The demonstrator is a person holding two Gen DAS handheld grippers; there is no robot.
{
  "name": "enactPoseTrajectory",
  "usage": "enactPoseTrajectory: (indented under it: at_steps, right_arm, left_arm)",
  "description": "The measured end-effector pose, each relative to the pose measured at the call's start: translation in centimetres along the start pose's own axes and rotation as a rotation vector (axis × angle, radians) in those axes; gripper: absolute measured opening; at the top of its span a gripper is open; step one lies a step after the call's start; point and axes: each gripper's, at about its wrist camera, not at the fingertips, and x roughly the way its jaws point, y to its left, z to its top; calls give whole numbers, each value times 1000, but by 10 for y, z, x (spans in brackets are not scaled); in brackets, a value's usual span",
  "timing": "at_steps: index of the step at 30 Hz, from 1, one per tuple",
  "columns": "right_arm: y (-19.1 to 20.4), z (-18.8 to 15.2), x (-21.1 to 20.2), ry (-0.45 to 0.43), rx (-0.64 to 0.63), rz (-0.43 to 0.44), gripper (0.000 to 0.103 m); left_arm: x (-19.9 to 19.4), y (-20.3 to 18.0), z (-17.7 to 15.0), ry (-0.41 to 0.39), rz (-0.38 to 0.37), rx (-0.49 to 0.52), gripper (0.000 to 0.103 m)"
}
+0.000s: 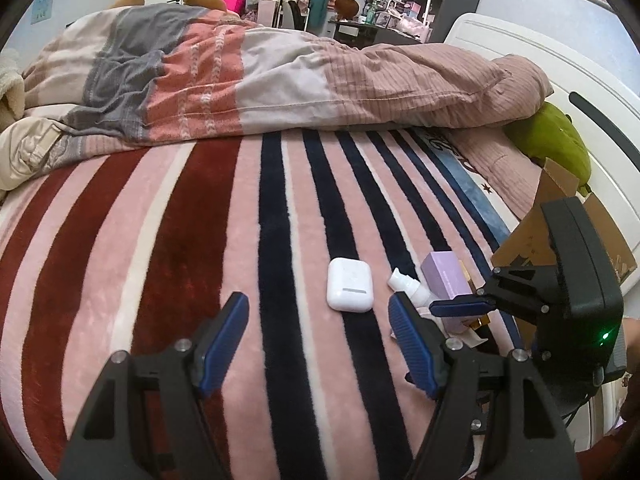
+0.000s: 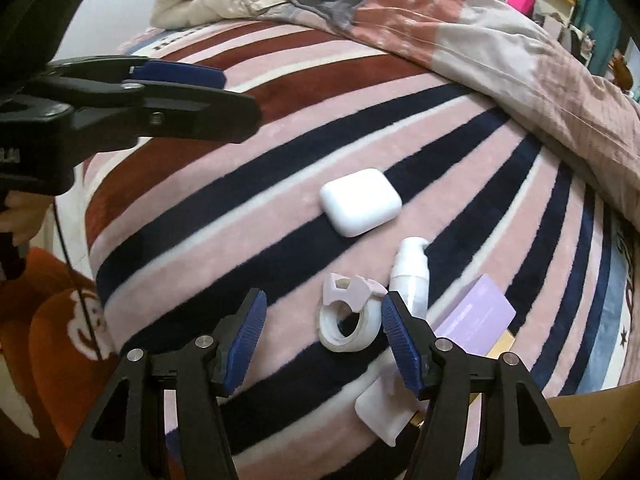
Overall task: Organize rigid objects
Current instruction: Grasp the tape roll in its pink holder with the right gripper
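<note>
A white earbud case (image 1: 349, 285) (image 2: 360, 207) lies flat on the striped blanket (image 1: 168, 240). To its right lie a white pump bottle (image 2: 410, 280) (image 1: 408, 286) and a purple box (image 2: 476, 316) (image 1: 446, 278). A white tape roll with a pale pink holder (image 2: 352, 316) lies in front of the bottle. My right gripper (image 2: 323, 300) is open low over the blanket; the tape roll sits between its fingers, nearer the right one, and no pad presses it. My left gripper (image 1: 316, 304) is open and empty, just short of the earbud case.
A bunched quilt (image 1: 280, 80) covers the far half of the bed. An open cardboard box (image 1: 536, 232) (image 2: 600, 432) stands at the bed's right edge, by a green plush (image 1: 560, 140). A small white flat piece (image 2: 380, 408) lies under my right finger. A hand (image 2: 16, 212) holds the left gripper.
</note>
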Motion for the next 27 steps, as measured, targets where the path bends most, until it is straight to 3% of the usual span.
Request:
enactPoseTrajectory:
  at_steps: [3,5,8,15,21,27]
  right_arm:
    - [0,-4,8,43,-15,-9,63]
    - [0,-10,22,103,-17,12,54]
    - [-2,-9,21,49,9,-1,38]
    - [-2,-3,15,15,42,39,37]
    - [10,9,-22,-90,-4,57,37]
    - [16,6,-83,-243,-31,35,37]
  left_arm:
    - [0,0,-1,2,0,-5,69]
    - [0,0,-2,1,2,-7,69]
    - [0,2,-3,3,9,-12,69]
    - [1,4,-3,14,-10,-11,69]
    - [0,-11,1,56,-158,-16,69]
    - [-19,-61,17,38,-283,19,68]
